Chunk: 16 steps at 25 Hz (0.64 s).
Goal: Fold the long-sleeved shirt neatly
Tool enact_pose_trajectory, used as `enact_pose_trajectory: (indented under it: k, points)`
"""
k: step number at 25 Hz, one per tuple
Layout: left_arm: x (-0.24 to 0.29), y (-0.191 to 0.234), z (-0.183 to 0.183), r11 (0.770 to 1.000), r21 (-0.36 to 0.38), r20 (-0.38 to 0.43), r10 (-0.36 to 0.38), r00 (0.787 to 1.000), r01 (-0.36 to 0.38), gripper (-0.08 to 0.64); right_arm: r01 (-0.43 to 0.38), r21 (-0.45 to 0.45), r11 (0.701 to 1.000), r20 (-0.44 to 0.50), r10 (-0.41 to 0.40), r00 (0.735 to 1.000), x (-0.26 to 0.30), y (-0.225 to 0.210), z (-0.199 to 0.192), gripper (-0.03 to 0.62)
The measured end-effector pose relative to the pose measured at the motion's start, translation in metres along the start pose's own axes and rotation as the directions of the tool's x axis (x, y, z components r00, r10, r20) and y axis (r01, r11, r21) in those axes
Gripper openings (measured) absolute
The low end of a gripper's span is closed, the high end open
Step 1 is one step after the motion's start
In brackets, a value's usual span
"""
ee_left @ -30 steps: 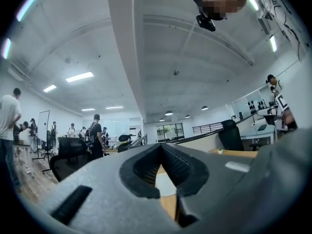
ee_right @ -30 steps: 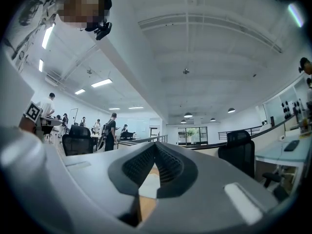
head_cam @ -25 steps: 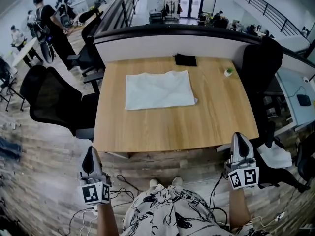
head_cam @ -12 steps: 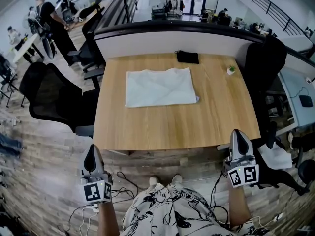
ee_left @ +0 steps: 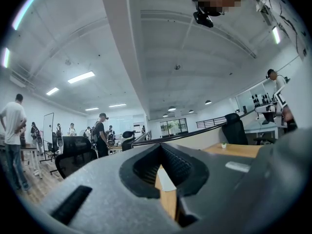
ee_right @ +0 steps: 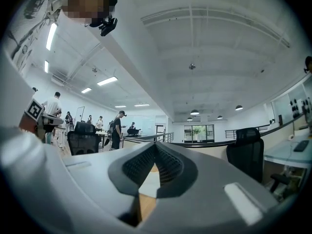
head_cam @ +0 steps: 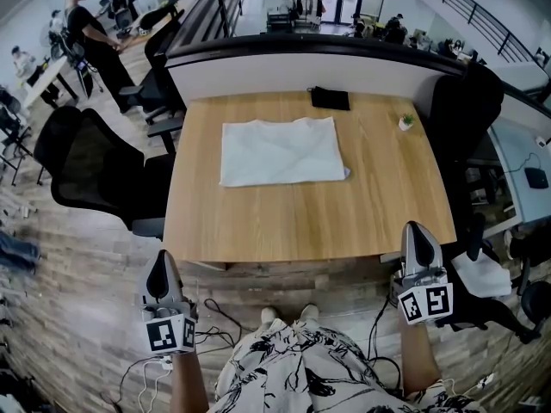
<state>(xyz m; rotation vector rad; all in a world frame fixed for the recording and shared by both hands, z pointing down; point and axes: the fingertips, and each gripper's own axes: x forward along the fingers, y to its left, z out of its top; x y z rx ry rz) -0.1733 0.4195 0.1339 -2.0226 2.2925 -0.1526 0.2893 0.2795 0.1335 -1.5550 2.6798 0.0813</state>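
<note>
A white shirt [head_cam: 280, 151] lies folded into a flat rectangle on the far half of the wooden table [head_cam: 301, 218]. Both grippers hang well short of the table's near edge, over the floor. My left gripper [head_cam: 158, 269] is at lower left, shut and empty. At lower right my right gripper [head_cam: 416, 241] is shut too, with nothing in it. In the left gripper view the left gripper [ee_left: 161, 147] has its tips together, with a sliver of the table and the shirt [ee_left: 165, 181] showing through the gap behind them. The right gripper view shows the right gripper [ee_right: 155, 146] the same way.
A black pouch [head_cam: 331, 98] and a small potted plant [head_cam: 403, 123] sit at the table's far edge. Black office chairs [head_cam: 90, 172] stand to the left and at right [head_cam: 461, 114]. Cables lie on the floor by my feet. People stand far off at upper left.
</note>
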Motion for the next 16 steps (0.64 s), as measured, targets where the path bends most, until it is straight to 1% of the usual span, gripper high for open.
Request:
enact_pose_trajectory:
  k: [7, 16]
  points:
    - [0.0033, 0.0002, -0.0019, 1.0, 0.008, -0.004, -0.005, 1.0, 0.005, 0.003, -0.002, -0.003, 1.0, -0.012, 0.002, 1.0, 0.0043, 0.0018, -0.0022, 0.009]
    - [0.0043, 0.0039, 0.004, 1.0, 0.025, -0.006, -0.007, 1.0, 0.007, 0.005, -0.008, -0.007, 1.0, -0.022, 0.008, 1.0, 0.0083, 0.0076, -0.0007, 0.009]
